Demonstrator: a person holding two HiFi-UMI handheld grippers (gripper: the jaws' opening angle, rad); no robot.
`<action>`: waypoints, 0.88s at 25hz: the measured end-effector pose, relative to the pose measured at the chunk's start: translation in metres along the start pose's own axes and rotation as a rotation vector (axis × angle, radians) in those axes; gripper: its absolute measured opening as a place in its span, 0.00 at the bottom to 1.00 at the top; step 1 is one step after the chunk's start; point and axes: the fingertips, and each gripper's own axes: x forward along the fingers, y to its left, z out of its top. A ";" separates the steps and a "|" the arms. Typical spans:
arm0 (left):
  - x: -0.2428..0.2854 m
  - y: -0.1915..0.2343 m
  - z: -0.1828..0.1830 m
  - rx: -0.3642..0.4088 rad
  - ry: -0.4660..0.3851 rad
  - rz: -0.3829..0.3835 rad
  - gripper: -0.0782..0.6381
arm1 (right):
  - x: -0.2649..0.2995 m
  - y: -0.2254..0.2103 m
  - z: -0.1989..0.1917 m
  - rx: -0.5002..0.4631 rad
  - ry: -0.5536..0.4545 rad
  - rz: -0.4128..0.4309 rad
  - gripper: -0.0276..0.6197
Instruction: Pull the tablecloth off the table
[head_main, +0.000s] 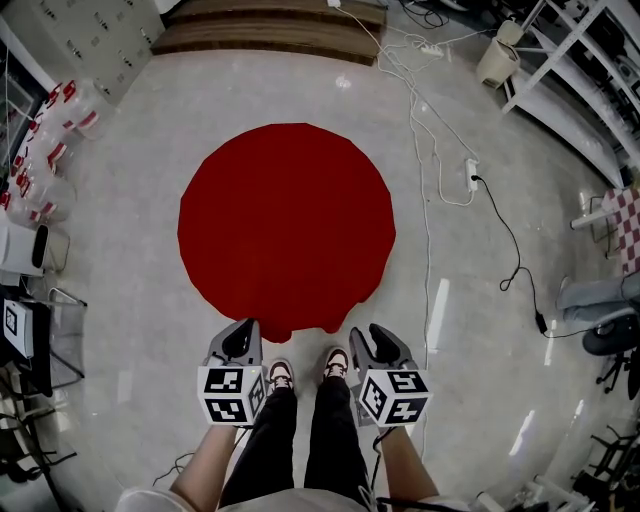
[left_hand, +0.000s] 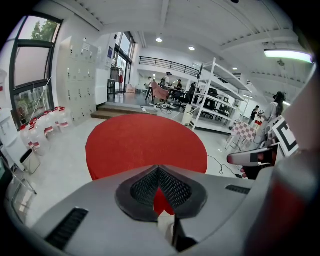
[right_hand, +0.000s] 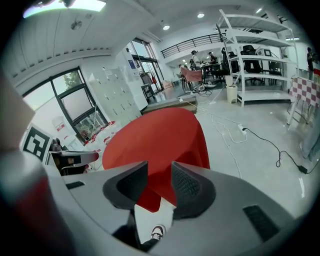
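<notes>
Left gripper (left_hand: 158, 170) jaws clenched, tips meeting, sliver of red tablecloth (left_hand: 145, 145) pinched between pads. Right gripper (right_hand: 159, 182) jaws released, standing apart – hanging fold of cloth sits in gap, pads not pressing it. Both grippers side by side at cloth's near edge, pointing down and forward. Cloth round, red, spread flat over tabletop, near edge drooping between the two grippers. Person's shoes (head_main: 281, 375) just behind that edge on pale floor (head_main: 130, 200). White cables (head_main: 425, 150) trail across floor to right of table.
</notes>
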 end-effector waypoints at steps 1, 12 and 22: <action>0.000 0.001 -0.001 -0.002 0.002 0.004 0.13 | 0.002 0.000 -0.002 -0.005 0.005 0.006 0.30; 0.001 0.014 -0.012 -0.010 0.035 0.026 0.13 | 0.035 0.014 -0.043 -0.140 0.123 0.098 0.48; 0.000 0.029 -0.024 -0.039 0.066 0.047 0.13 | 0.076 0.018 -0.069 -0.250 0.171 0.121 0.54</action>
